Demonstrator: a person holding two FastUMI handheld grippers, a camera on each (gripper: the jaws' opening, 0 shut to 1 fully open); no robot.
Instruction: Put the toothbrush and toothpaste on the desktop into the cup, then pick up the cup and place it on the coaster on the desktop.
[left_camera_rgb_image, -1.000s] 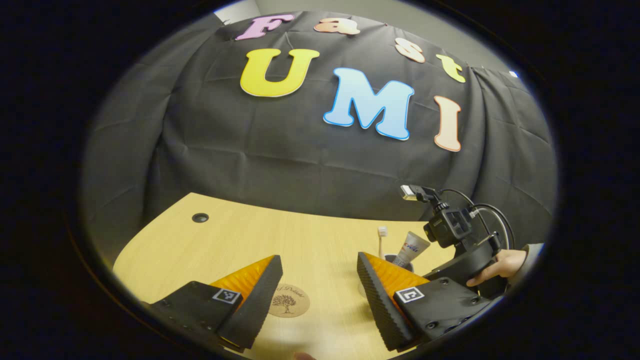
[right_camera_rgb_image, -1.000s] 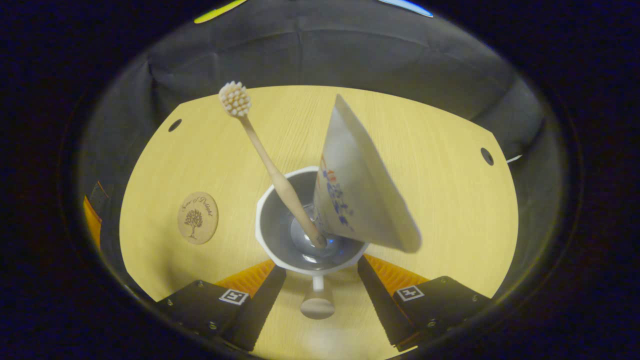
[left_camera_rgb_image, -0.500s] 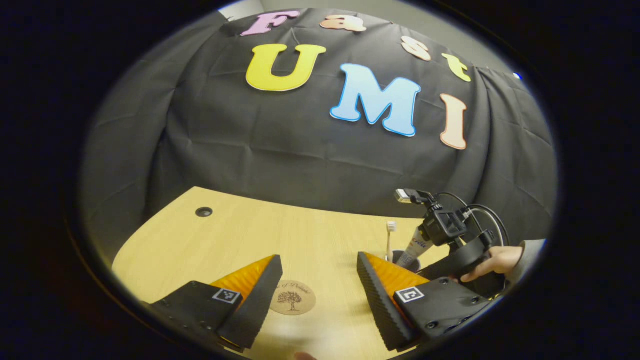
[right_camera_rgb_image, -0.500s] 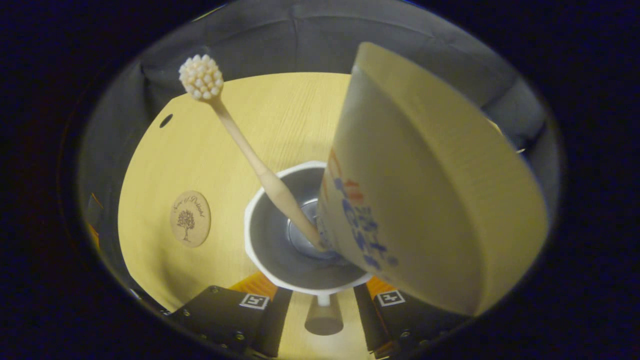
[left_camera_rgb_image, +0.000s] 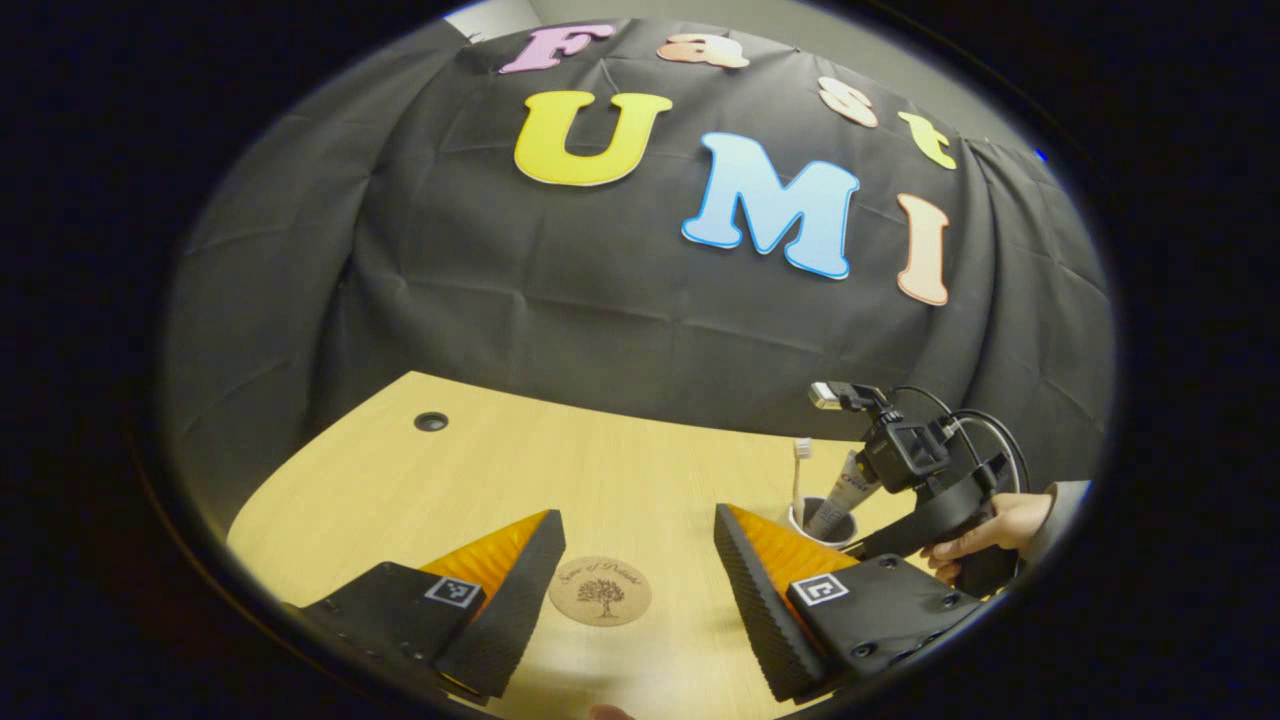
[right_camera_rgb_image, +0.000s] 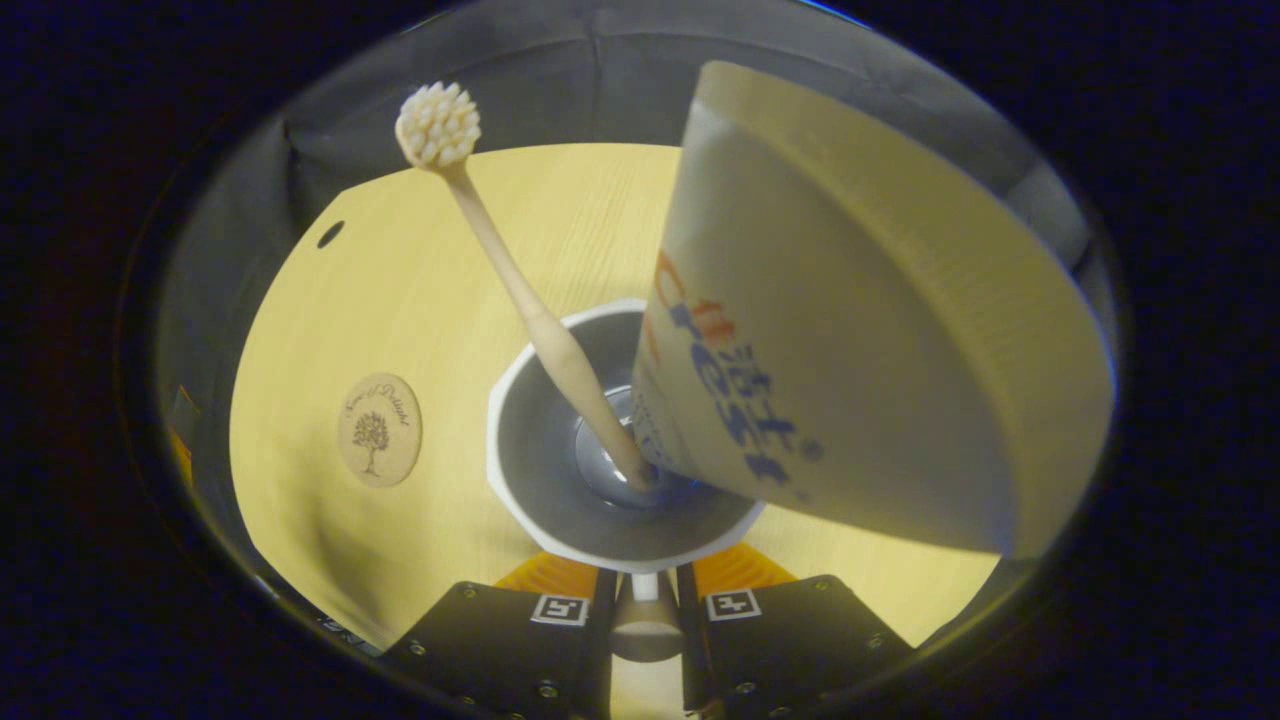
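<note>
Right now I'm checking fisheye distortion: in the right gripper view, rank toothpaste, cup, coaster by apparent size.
1. toothpaste, nearest the camera, so inflated
2. cup
3. coaster

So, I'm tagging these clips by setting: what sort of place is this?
Likely a staged recording booth: a black cloth backdrop, a bare wooden desk, and a hand-held gripper.
</note>
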